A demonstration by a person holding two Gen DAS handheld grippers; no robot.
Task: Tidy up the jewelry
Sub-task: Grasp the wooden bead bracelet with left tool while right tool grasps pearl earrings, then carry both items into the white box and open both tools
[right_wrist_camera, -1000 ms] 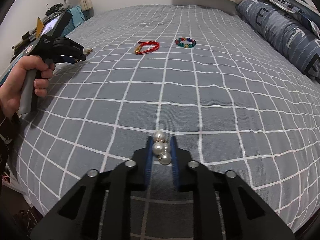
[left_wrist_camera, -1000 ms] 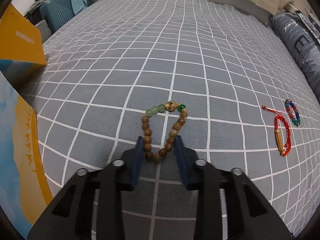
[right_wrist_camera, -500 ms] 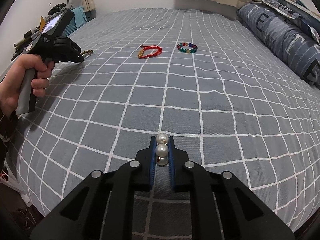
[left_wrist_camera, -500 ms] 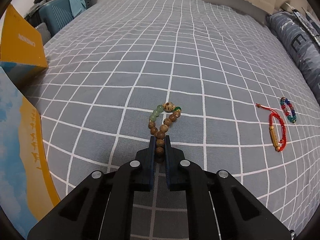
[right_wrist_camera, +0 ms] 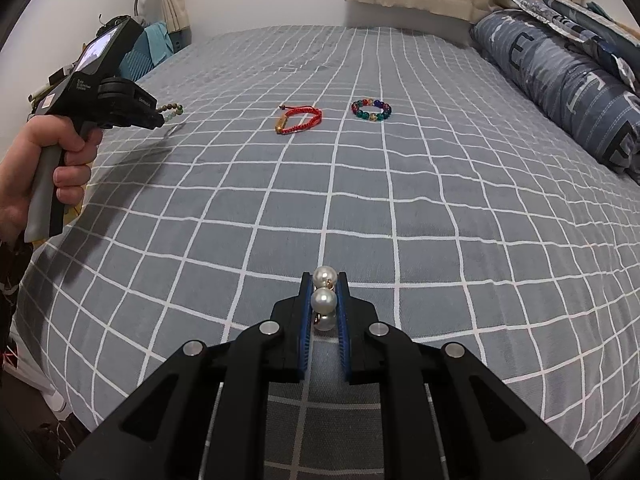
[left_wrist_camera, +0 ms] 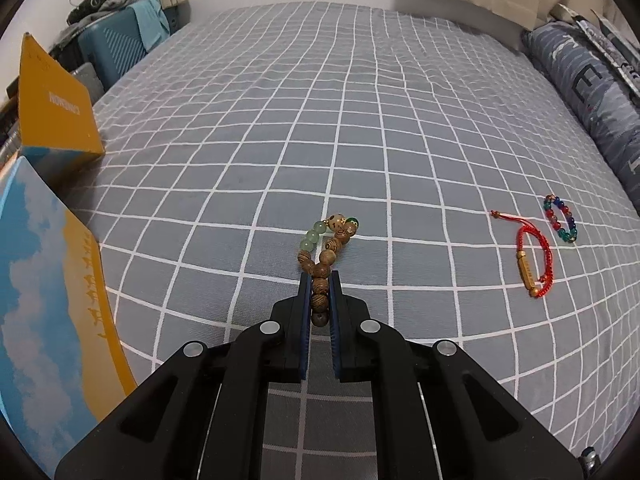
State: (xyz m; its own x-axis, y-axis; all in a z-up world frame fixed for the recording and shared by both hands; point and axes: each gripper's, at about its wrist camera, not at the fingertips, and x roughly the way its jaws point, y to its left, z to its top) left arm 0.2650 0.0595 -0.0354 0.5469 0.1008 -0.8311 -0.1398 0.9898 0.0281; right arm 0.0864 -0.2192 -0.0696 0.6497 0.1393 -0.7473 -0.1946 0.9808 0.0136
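My left gripper (left_wrist_camera: pixel 320 280) is shut on a wooden bead bracelet (left_wrist_camera: pixel 325 258) with green and gold beads, held above the grey checked bed cover (left_wrist_camera: pixel 320 120); it also shows in the right wrist view (right_wrist_camera: pixel 172 111), hanging from the left gripper (right_wrist_camera: pixel 160 122). My right gripper (right_wrist_camera: pixel 325 280) is shut on a pearl piece (right_wrist_camera: pixel 324 300) of three white pearls. A red cord bracelet (left_wrist_camera: pixel 534 258) (right_wrist_camera: pixel 298 119) and a multicoloured glass bead bracelet (left_wrist_camera: pixel 560 218) (right_wrist_camera: pixel 371 109) lie flat on the cover.
An orange and blue box (left_wrist_camera: pixel 52 120) and a blue and orange board (left_wrist_camera: pixel 52 308) stand at the bed's left edge. Dark blue pillows (right_wrist_camera: pixel 560 80) line the right side. A teal suitcase (left_wrist_camera: pixel 116 48) stands beyond the far left corner.
The left gripper closed on the wooden bracelet and lifted it off the cover. The right gripper tightened on the pearls and rose a little.
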